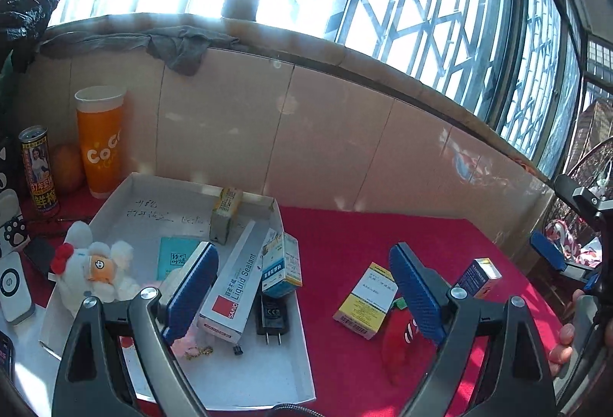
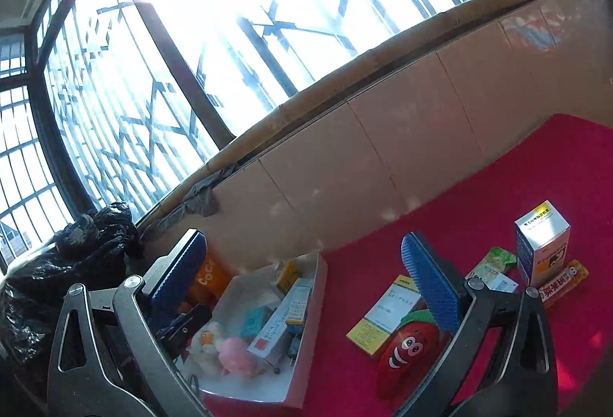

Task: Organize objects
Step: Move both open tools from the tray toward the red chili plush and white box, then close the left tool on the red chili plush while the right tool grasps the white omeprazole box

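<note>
Both claws are seen wide open and empty: the left claw (image 1: 306, 286) hangs over the white tray (image 1: 302, 375), the right claw (image 2: 306, 283) between tray and loose items. The yellow-edged box (image 2: 383, 317) and red plush (image 2: 410, 352) lie touching on the red desk (image 2: 498, 187); the box is best gripped across its narrow sides. The tray's wall must be cleared, and open room remains at its near end.
</note>
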### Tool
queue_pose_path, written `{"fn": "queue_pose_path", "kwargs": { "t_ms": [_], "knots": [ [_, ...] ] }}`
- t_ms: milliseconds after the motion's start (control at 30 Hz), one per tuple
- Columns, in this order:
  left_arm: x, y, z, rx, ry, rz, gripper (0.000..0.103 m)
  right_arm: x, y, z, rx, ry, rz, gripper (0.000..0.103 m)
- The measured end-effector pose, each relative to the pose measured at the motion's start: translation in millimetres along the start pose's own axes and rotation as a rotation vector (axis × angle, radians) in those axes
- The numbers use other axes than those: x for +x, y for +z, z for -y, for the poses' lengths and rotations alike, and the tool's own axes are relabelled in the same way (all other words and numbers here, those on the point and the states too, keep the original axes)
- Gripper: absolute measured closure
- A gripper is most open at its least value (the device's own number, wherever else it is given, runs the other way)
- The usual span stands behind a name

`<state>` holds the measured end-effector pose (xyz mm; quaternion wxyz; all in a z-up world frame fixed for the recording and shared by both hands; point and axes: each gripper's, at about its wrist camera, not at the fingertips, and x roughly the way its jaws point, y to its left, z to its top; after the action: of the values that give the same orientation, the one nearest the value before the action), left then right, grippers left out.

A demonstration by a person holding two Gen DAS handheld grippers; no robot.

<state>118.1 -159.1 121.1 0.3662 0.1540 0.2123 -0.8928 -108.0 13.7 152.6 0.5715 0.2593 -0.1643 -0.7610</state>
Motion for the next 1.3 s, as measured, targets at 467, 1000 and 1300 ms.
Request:
{"fn": "queue_pose_path", "kwargs": {
  "t_ms": [467, 1000, 1300],
  "knots": [
    [74.4, -65.8, 92.2, 0.266, -0.148, -0.280, 0.012, -19.2, 7.1, 134.3, 0.125, -0.378, -0.049, 0.000],
    [127.3, -88.7, 122.8, 0.404, -0.117, -0.369, 0.012, 81.4, -4.6, 152.5, -0.178, -0.464, -0.245, 0.000],
    [132.7, -100.5, 144.3, 0.523, -0.090, -0.365, 0.066, 89.7, -9.5, 162.4, -0.195, -0.470, -0.290, 0.048]
  ]
}}
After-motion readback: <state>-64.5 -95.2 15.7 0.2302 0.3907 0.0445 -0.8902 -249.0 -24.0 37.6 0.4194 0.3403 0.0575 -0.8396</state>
